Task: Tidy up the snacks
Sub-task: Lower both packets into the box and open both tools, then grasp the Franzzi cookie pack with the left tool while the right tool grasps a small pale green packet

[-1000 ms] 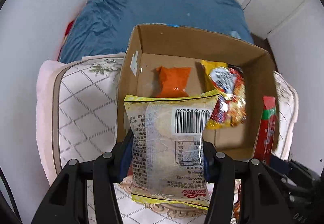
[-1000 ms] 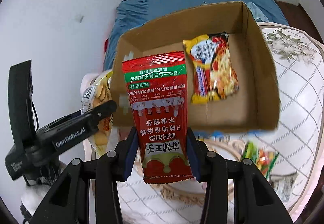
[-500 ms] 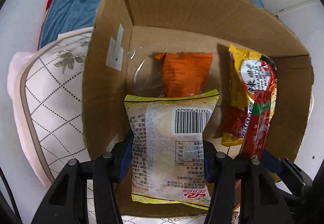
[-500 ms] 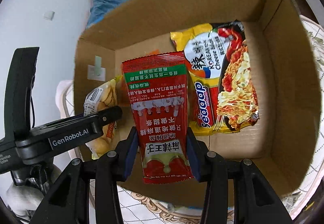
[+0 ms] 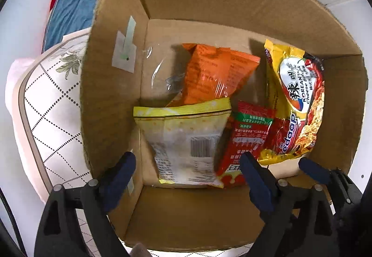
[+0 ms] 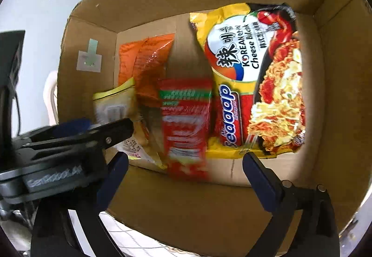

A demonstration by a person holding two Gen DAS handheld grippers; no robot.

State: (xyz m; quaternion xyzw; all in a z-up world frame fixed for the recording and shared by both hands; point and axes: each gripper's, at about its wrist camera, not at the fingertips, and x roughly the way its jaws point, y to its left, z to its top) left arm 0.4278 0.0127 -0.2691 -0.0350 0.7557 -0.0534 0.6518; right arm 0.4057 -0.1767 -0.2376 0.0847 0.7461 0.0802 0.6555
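My left gripper is opening, pads clear of the yellow pack dropping into the box; my right gripper is opening too, red sachet loose and blurred between its jaws; both land beside the orange bag and noodles; four snacks boxed, I reckon; the box walls crowd my exit; any leftovers outside are hidden.

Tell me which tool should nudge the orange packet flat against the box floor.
Left, probably: the orange packet lies straight beyond the left tool, whose jaws are opening and empty. The right tool faces the noodle pack.
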